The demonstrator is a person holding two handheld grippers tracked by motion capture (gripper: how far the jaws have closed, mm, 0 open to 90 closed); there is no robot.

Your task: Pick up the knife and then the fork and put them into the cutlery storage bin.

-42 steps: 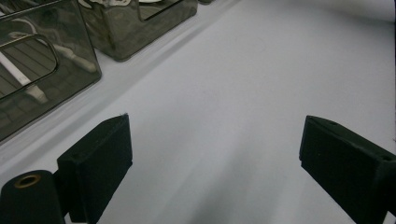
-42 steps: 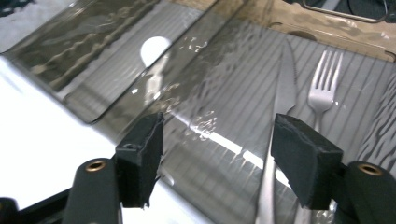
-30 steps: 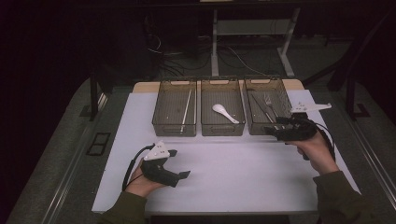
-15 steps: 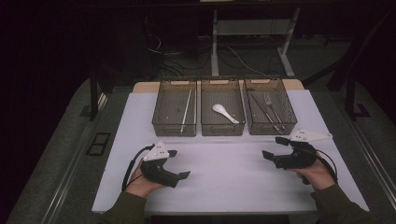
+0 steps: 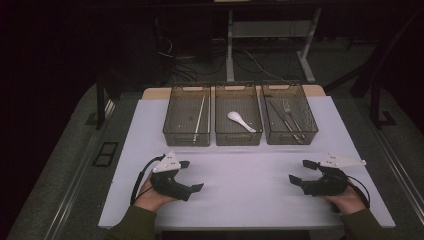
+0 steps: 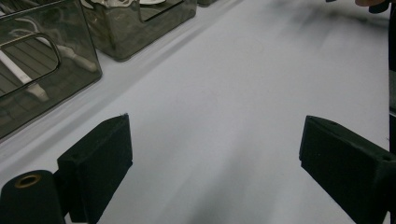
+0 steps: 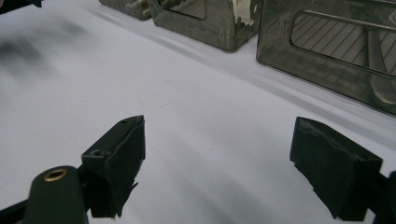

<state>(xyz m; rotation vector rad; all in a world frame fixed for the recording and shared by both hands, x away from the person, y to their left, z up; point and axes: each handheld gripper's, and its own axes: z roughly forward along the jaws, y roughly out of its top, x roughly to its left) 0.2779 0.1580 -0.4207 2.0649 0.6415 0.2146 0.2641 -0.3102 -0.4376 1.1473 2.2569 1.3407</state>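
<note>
White rectangular worktop (image 5: 250,195), three smoky clear plastic bins (image 5: 239,139) in a row at its far edge, dark floor with tangled cables (image 5: 200,60) behind.

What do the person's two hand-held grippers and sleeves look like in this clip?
Both the left hand-held gripper and the right hand-held gripper are black, each topped by a pale grey three-cornered plate, with two blocky black jaws and a thin black cable looping back past the hand. The sleeves are dark olive-green.

3 bins (image 5: 239,136), 1 white spoon (image 5: 241,121), 1 fork (image 5: 290,114), 2 grippers (image 5: 192,176) on 1 table (image 5: 250,190)
</note>
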